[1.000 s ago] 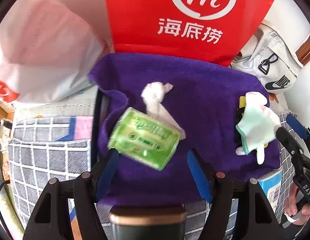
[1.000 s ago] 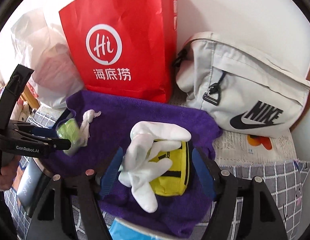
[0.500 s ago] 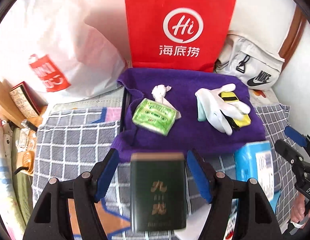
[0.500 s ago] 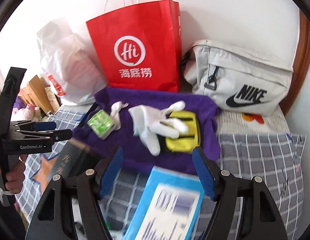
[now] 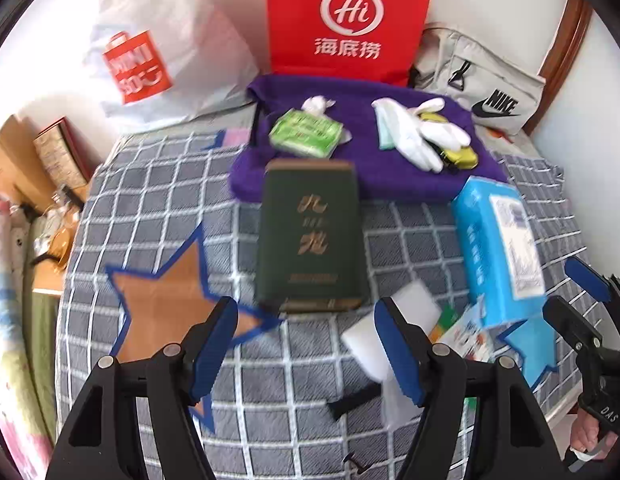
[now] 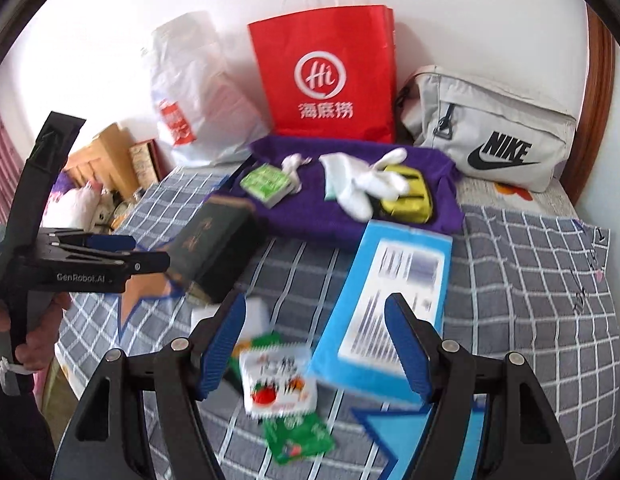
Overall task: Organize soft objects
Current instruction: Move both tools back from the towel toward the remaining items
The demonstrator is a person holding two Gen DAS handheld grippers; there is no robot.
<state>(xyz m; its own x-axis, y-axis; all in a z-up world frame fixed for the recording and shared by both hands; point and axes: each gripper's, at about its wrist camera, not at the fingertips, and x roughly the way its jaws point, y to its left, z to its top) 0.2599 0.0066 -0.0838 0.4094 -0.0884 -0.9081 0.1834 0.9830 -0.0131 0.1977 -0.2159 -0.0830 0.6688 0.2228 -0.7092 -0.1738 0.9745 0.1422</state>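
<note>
Soft things are lying on the purple towel [image 5: 362,184] at the far edge of the checked bedspread [image 5: 158,216], against the red paper bag [image 5: 346,16]: the green tissue pack [image 5: 306,138] toward its left end, the white gloves [image 5: 422,136] draped over a yellow pouch [image 6: 406,200] toward its right end. You are holding both tools well short of them, near the bedspread's near edge. Your left gripper [image 5: 306,352] is standing about two-thirds open with nothing between its blue pads, and the tissue pack is lying straight ahead beyond the dark green box [image 5: 310,236], its long axis running crosswise. Your right gripper [image 6: 316,344] is equally wide and empty; the gloves lie ahead of it, fingers pointing right, so that hand looks nearer them. The right wrist view is showing snack sachets [image 6: 278,380] and the blue box [image 6: 390,300] between its fingers, plus your left hand [image 6: 38,340]; the left wrist view instead shows a white foam block [image 5: 390,312].
</note>
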